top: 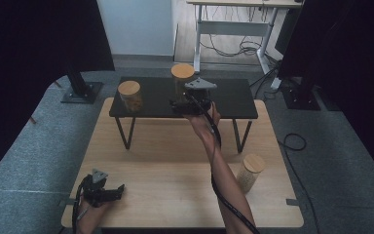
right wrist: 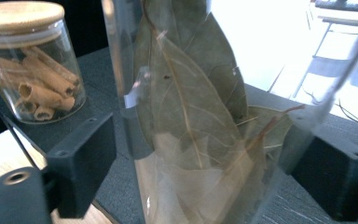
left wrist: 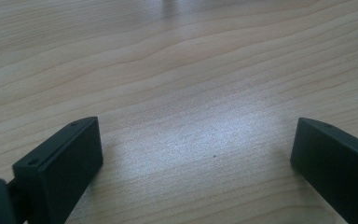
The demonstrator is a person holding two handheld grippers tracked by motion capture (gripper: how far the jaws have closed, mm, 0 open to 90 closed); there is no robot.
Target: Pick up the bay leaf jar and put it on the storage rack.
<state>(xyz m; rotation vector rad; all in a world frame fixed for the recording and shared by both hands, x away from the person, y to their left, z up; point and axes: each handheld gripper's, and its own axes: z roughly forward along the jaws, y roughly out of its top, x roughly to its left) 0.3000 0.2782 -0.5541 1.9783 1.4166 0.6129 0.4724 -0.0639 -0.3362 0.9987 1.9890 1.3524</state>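
A tall glass jar of dried bay leaves (right wrist: 191,107) with a cork lid (top: 182,71) stands on the black low shelf (top: 233,97). My right gripper (top: 181,105) reaches it from the near side. In the right gripper view the right gripper (right wrist: 205,158) has one jaw pressed against each side of the glass. A shorter cork-lidded jar of cinnamon sticks (top: 130,95) (right wrist: 32,70) stands at the shelf's left end. My left gripper (top: 113,191) rests open near the table's front left corner. Between its jaws, the left gripper (left wrist: 196,163) holds nothing above bare wood.
A third cork-lidded jar (top: 250,171) with pale contents stands on the wooden table (top: 175,170) at the right, beside my right forearm. The shelf stands on thin black legs across the table's far half. Black stands, cables and a white desk lie beyond.
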